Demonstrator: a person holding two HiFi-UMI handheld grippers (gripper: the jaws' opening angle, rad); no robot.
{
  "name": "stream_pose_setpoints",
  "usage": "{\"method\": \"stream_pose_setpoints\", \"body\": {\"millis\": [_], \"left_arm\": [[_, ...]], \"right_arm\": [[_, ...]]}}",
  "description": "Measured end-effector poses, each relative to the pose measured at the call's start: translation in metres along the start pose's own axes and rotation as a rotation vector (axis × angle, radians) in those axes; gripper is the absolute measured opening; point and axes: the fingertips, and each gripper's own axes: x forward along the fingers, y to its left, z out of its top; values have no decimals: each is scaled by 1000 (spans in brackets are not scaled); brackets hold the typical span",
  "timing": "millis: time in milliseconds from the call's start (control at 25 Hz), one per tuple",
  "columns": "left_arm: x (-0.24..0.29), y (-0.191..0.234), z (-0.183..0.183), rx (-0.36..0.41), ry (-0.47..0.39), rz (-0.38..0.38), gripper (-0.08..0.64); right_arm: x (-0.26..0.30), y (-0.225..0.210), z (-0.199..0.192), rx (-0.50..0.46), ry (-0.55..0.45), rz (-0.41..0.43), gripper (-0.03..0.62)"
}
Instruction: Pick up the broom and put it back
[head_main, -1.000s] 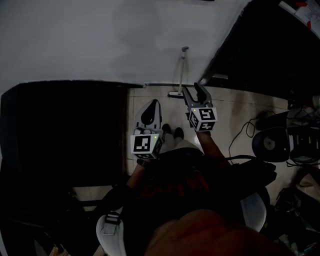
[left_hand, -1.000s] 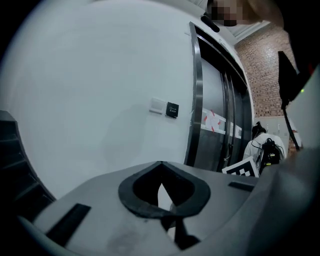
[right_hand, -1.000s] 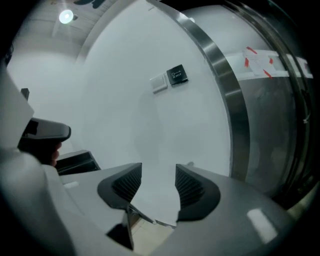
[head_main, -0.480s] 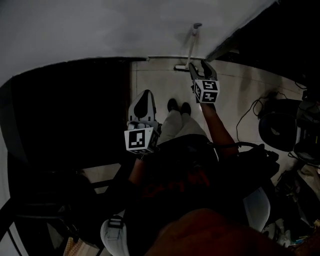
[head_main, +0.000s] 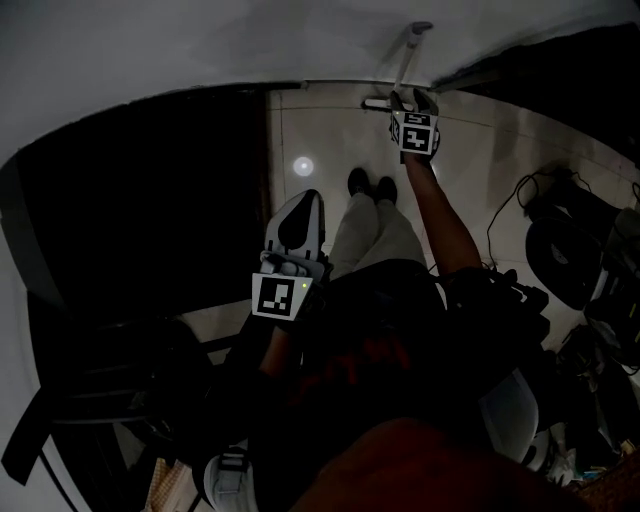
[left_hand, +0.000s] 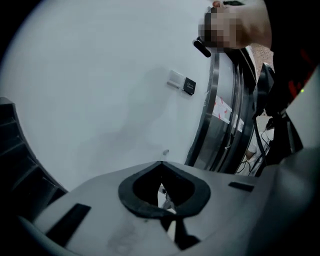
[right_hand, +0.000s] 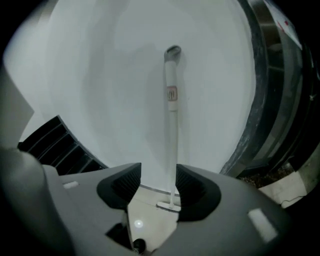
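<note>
My right tool (head_main: 413, 98) had its jaws apart, with nothing pressed between them. Through the gap I saw the broom (right_hand: 172, 130) just beyond, standing upright against the white wall (right_hand: 100, 75) with its head on the tiled floor (head_main: 320, 130) at the wall's foot. My left tool (head_main: 300, 215) was well back from the broom, its jaws together at the tips and empty.

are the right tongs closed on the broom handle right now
No, the right tongs stand open, and the broom stands against the wall beyond them, untouched.
</note>
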Motion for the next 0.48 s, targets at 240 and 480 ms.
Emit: {"method": "stream_pose_setpoints", "body": {"millis": [240, 480], "left_arm": [[4, 19, -19, -46, 35, 17, 5], [4, 19, -29, -100, 63, -6, 5]], "right_arm": [[77, -31, -21, -35, 90, -92, 206], [113, -43, -21, -94, 137, -110, 202]]}}
